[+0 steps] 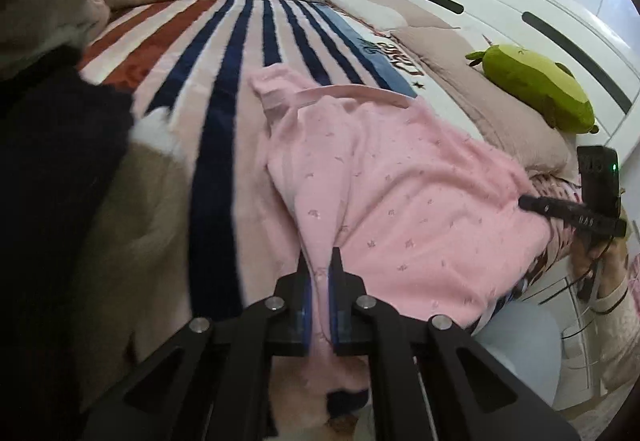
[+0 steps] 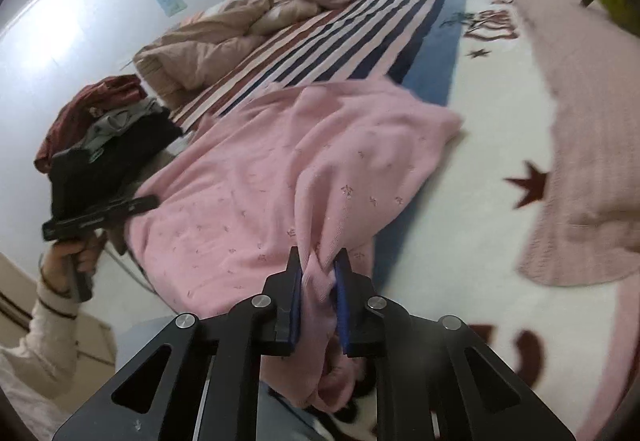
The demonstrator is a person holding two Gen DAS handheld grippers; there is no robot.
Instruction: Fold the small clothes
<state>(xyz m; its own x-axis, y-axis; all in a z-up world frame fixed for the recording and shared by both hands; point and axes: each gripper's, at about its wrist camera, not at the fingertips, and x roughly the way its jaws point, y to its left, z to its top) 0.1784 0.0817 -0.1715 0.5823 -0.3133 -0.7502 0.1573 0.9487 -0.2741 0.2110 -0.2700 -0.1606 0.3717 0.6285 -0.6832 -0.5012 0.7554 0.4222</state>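
Two grippers, one garment. Pink top (image 1: 400, 181), small star print, lies across striped blanket (image 1: 224, 53) on the bed. Left gripper (image 1: 320, 261) clamped on its near edge; right gripper (image 2: 318, 261) clamped on a bunched fold. Lettering on blanket and gripper bar unreadable. Folded clothes stack (image 2: 104, 137) beside garment.

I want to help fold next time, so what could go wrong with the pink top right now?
The left gripper and the right gripper each pinch only a bunched bit of the pink top, so an edge might slip out. The far part lies rumpled on the blanket, so the fold may come out crooked. The clothes pile sits close by and could get bumped.
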